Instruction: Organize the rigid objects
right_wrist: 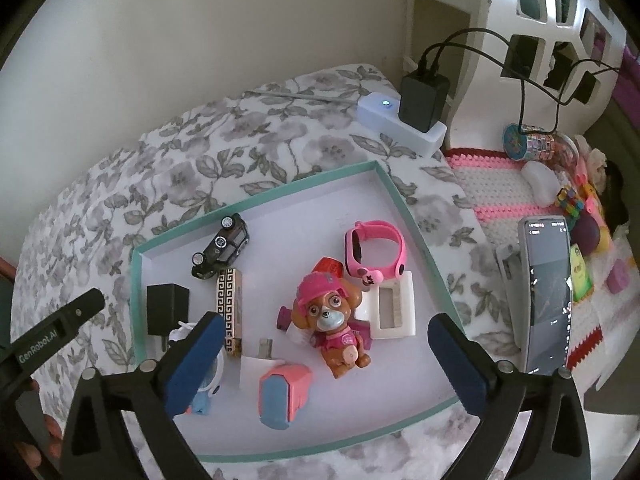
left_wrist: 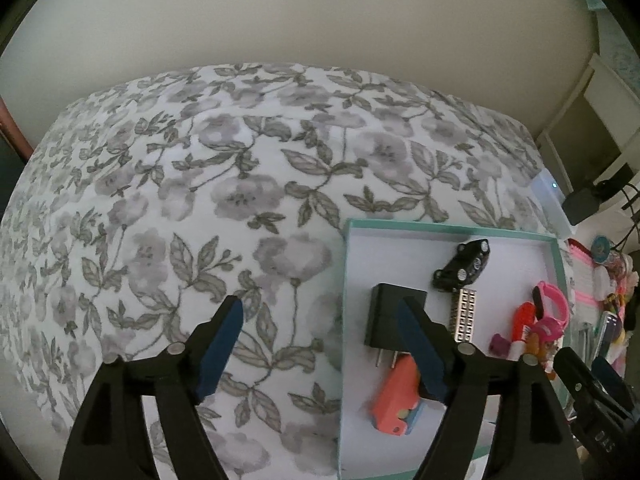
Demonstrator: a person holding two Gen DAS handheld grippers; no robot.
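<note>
The left hand-held gripper (left_wrist: 320, 344) stood released over the near left edge of the teal-rimmed tray (right_wrist: 256, 196), nothing between its jaws; its arm read "GenRobot.AI". Ahead of the right hand-held gripper (right_wrist: 324, 356), also released and empty, the tray on the bed (right_wrist: 192, 152) held, left to right, a black charger (right_wrist: 166, 308), a toy car (right_wrist: 222, 246), a patterned bar (right_wrist: 229, 304), a coral-and-blue toy (right_wrist: 282, 396), a puppy figure (right_wrist: 332, 320) and a pink watch (right_wrist: 374, 248). All appeared light, stiff and smooth. The figure was judged best gripped across its torso, the charger across its flat sides.
</note>
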